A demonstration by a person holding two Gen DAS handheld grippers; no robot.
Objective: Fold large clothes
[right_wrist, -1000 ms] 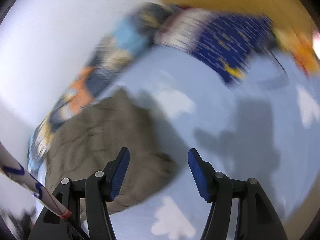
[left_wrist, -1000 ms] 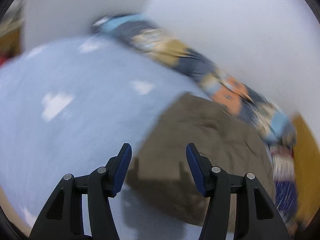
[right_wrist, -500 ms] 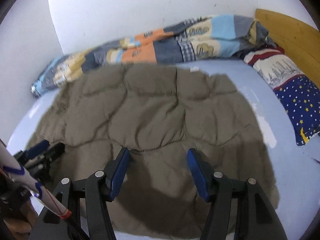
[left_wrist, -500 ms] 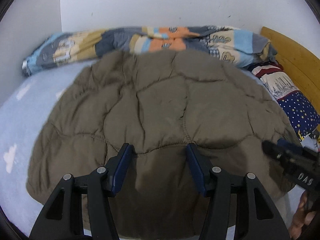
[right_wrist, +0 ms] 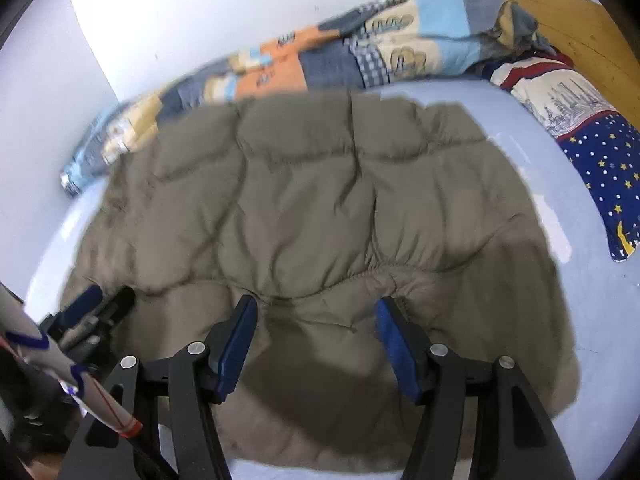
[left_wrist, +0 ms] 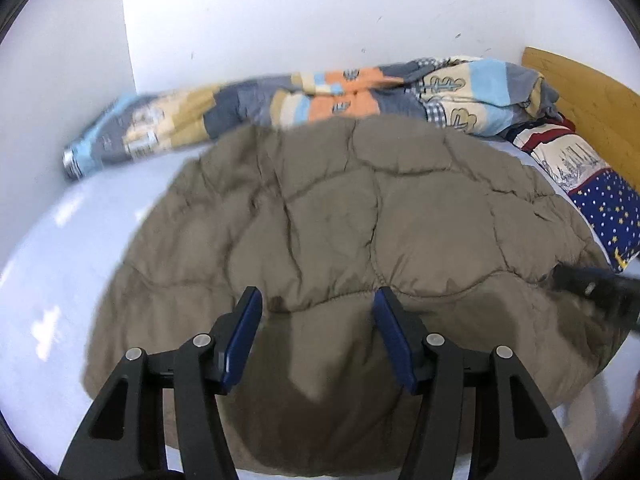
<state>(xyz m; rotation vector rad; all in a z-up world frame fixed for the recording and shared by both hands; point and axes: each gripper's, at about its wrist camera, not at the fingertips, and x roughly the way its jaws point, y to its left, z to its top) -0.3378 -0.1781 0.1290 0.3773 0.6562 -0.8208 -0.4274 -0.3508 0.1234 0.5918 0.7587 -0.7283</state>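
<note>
1. A brown quilted coat (left_wrist: 340,216) lies spread flat on a bed with a pale blue sheet (left_wrist: 72,248), filling most of both views.
2. The left tongs (left_wrist: 316,312) hover over the coat's near part, jaws apart, blue pads gripping nothing.
3. The right tongs (right_wrist: 316,316) hover over the near part too, jaws apart and empty.
4. Each pair of tongs shows at the edge of the other's view: the left at the coat's left edge, the right at its right edge.
5. A rolled patchwork blanket (right_wrist: 320,60) lies along the white wall (left_wrist: 280,12) behind the coat, touching its far edge.
6. A starred blue pillow (right_wrist: 604,160) rests at the right, by a wooden headboard (right_wrist: 580,20).
</note>
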